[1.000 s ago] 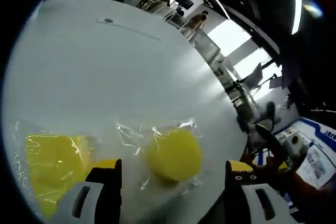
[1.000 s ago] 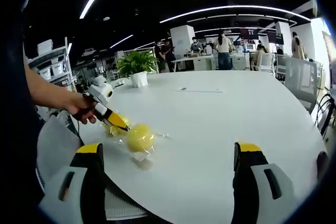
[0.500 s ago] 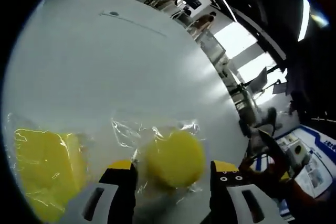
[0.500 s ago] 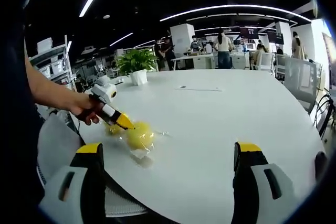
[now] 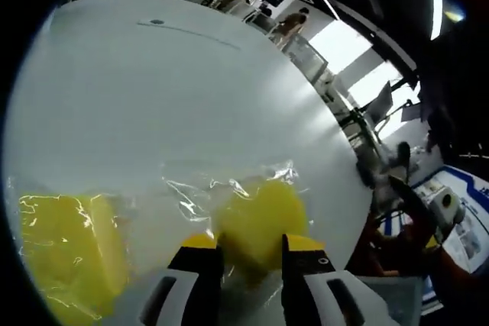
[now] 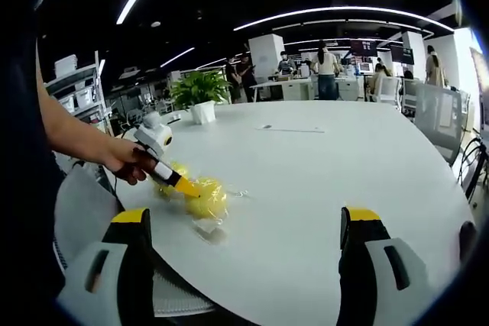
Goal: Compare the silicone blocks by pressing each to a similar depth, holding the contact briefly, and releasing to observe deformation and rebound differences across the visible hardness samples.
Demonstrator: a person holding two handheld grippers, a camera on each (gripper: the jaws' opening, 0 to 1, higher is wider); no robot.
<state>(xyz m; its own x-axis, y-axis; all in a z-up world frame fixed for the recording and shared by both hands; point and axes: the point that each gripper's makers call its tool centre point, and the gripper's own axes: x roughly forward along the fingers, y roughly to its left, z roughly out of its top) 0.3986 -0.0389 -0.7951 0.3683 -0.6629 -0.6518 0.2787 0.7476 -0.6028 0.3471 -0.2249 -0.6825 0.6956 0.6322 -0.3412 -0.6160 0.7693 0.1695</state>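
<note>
Pressure should rise slowly and evenly — left tool pinches the round yellow silicone block in clear wrap on the white bench, while right tool hangs spread.

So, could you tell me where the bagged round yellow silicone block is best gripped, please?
Probably across its curved sides, from the near table edge, as the left gripper does now. The round block lies flat in clear wrap, so opposite sides suit the jaws; loose film would likely slip.
</note>
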